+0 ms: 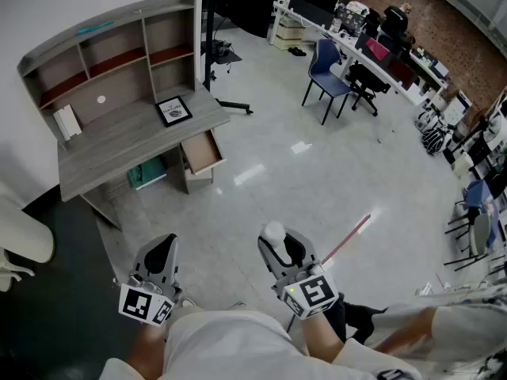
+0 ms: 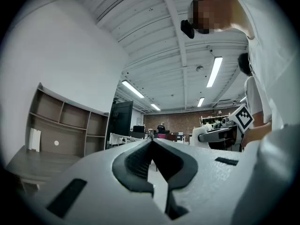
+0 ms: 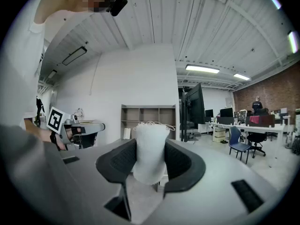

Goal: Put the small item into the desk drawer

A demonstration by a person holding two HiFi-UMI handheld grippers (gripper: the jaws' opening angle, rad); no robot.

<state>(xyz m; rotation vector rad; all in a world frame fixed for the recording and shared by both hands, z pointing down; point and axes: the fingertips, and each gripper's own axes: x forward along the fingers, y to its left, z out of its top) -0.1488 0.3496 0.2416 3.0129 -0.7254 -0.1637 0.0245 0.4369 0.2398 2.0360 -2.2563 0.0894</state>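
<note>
**Grippers and desk, with the white item in the right jaws**

Head view, looking steeply down. The right gripper [image 1: 279, 244] sits at 6 o'clock in the frame. Its jaws are partly open and closed on a small white item [image 3: 150, 153], which stands upright between the pads and rises above them. The left gripper [image 2: 152, 142] is beside it at 7 o'clock, with its jaws together at the tips and nothing between them.

The desk [image 1: 119, 145] stands against the wall at 10 o'clock, well apart from both grippers. Its drawer [image 1: 203, 152] is pulled open at the desk's right end, at 11 o'clock from the grippers. A framed picture [image 1: 173, 110] lies on the desk near the drawer. Shelves [image 1: 111, 54] rise along the back edge of the desk. A blue chair [image 1: 326, 70] stands on the floor at 1 o'clock.
</note>
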